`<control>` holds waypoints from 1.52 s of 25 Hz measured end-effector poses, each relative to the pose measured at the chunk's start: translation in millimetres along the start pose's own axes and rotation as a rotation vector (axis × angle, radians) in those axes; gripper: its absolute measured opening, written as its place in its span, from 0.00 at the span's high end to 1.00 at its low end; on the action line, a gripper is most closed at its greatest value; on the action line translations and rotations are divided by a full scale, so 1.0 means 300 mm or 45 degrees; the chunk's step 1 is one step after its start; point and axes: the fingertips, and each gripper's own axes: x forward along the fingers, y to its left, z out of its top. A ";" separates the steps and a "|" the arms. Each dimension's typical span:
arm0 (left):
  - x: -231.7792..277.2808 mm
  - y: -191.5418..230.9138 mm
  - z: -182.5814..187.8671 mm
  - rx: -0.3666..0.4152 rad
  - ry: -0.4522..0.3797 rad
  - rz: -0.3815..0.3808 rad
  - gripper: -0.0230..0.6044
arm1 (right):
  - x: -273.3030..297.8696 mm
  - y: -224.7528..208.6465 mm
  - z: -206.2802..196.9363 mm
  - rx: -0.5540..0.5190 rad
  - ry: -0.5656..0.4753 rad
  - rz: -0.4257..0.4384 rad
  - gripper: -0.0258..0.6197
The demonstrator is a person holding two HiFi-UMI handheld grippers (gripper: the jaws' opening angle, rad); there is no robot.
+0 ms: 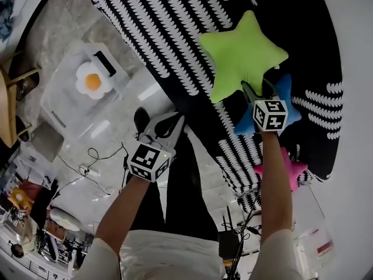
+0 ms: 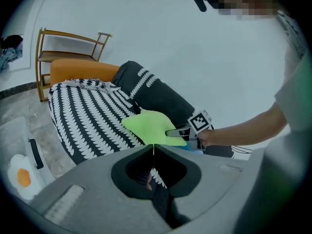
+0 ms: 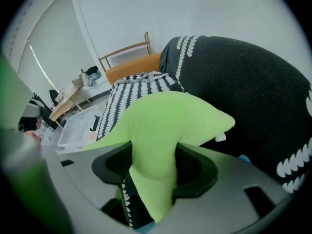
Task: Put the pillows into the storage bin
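Green and soft, the star-shaped pillow (image 1: 242, 51) is lying on the stripy black-and-white couch (image 1: 163, 22), and I am pinching one of its points with my right tongs (image 1: 258, 91) to carry it to the clear plastic bin (image 1: 63, 108), while my left tongs (image 2: 153, 149) are waiting closed and empty.

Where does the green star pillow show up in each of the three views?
Head view: green star pillow, upper right.
Left gripper view: centre, just above the jaws.
Right gripper view: centre, pinched between the jaws.
Shared landmark: the black-and-white patterned sofa cover, in all three views.
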 end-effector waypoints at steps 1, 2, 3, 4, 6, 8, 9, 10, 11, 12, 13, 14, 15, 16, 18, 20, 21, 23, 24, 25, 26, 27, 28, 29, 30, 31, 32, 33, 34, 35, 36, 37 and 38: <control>-0.006 0.002 0.002 0.003 -0.002 0.003 0.93 | 0.001 0.006 0.007 0.015 -0.006 0.006 0.56; -0.011 0.003 0.003 0.004 -0.003 0.004 0.93 | 0.000 0.012 0.010 0.038 -0.008 0.012 0.57; -0.016 0.005 0.002 0.004 -0.003 0.006 0.93 | -0.002 0.016 0.009 0.064 -0.007 0.019 0.57; -0.020 0.006 0.003 0.001 -0.005 0.008 0.93 | -0.005 0.019 0.008 0.089 -0.007 0.025 0.57; -0.028 0.010 0.006 -0.009 -0.015 0.016 0.93 | -0.011 0.024 0.010 0.127 -0.013 0.035 0.57; -0.035 0.013 0.014 -0.017 -0.031 0.026 0.93 | -0.020 0.036 0.023 0.131 -0.027 0.051 0.58; -0.039 0.014 0.018 -0.017 -0.039 0.032 0.93 | -0.024 0.048 0.032 0.119 -0.035 0.063 0.58; -0.045 0.018 0.021 -0.016 -0.045 0.039 0.93 | -0.026 0.066 0.042 0.100 -0.041 0.077 0.58; -0.053 0.022 0.022 -0.016 -0.050 0.047 0.93 | -0.029 0.089 0.052 0.078 -0.045 0.092 0.58; -0.063 0.027 0.023 -0.019 -0.055 0.053 0.93 | -0.034 0.115 0.062 0.058 -0.047 0.106 0.58; -0.076 0.031 0.025 -0.027 -0.061 0.058 0.93 | -0.041 0.144 0.073 0.039 -0.047 0.121 0.58; -0.092 0.035 0.029 -0.037 -0.071 0.062 0.93 | -0.050 0.173 0.088 0.023 -0.045 0.134 0.58; -0.109 0.038 0.035 -0.048 -0.082 0.065 0.93 | -0.060 0.202 0.105 0.007 -0.043 0.146 0.58; -0.129 0.041 0.042 -0.058 -0.093 0.069 0.93 | -0.070 0.231 0.124 -0.009 -0.043 0.157 0.58; -0.174 0.049 0.050 -0.072 -0.110 0.077 0.93 | -0.085 0.295 0.158 -0.038 -0.044 0.177 0.58; -0.227 0.065 0.048 -0.082 -0.124 0.087 0.93 | -0.095 0.368 0.186 -0.063 -0.049 0.198 0.58; -0.255 0.074 0.045 -0.090 -0.133 0.093 0.93 | -0.099 0.407 0.202 -0.076 -0.052 0.211 0.58; -0.314 0.098 0.040 -0.113 -0.153 0.107 0.93 | -0.109 0.491 0.241 -0.110 -0.057 0.240 0.58; -0.345 0.115 0.037 -0.125 -0.163 0.116 0.93 | -0.113 0.535 0.261 -0.128 -0.059 0.254 0.59; -0.376 0.136 0.031 -0.138 -0.171 0.125 0.93 | -0.113 0.582 0.280 -0.146 -0.062 0.267 0.59; -0.409 0.160 0.022 -0.149 -0.178 0.134 0.93 | -0.111 0.631 0.296 -0.160 -0.066 0.280 0.59; -0.445 0.186 0.011 -0.158 -0.184 0.142 0.93 | -0.106 0.683 0.309 -0.172 -0.070 0.292 0.59; -0.483 0.211 -0.002 -0.165 -0.191 0.151 0.93 | -0.101 0.737 0.319 -0.182 -0.073 0.305 0.59; -0.522 0.236 -0.016 -0.172 -0.197 0.159 0.93 | -0.097 0.791 0.327 -0.193 -0.075 0.317 0.59; -0.561 0.260 -0.030 -0.180 -0.204 0.169 0.93 | -0.093 0.844 0.335 -0.205 -0.076 0.328 0.58; -0.598 0.283 -0.043 -0.189 -0.211 0.179 0.93 | -0.089 0.896 0.344 -0.218 -0.075 0.339 0.58; -0.636 0.307 -0.055 -0.202 -0.219 0.190 0.93 | -0.086 0.947 0.354 -0.231 -0.074 0.350 0.58; -0.674 0.330 -0.066 -0.219 -0.228 0.202 0.93 | -0.082 0.999 0.363 -0.244 -0.073 0.363 0.58; -0.714 0.354 -0.075 -0.237 -0.239 0.213 0.93 | -0.077 1.052 0.371 -0.257 -0.070 0.377 0.58; -0.755 0.381 -0.085 -0.255 -0.250 0.223 0.93 | -0.069 1.108 0.378 -0.272 -0.065 0.393 0.58; -0.797 0.409 -0.096 -0.268 -0.261 0.235 0.93 | -0.058 1.165 0.382 -0.288 -0.058 0.409 0.58; -0.838 0.438 -0.108 -0.277 -0.271 0.247 0.93 | -0.047 1.222 0.383 -0.305 -0.051 0.424 0.58; -0.878 0.466 -0.122 -0.286 -0.282 0.261 0.93 | -0.036 1.278 0.383 -0.323 -0.044 0.438 0.58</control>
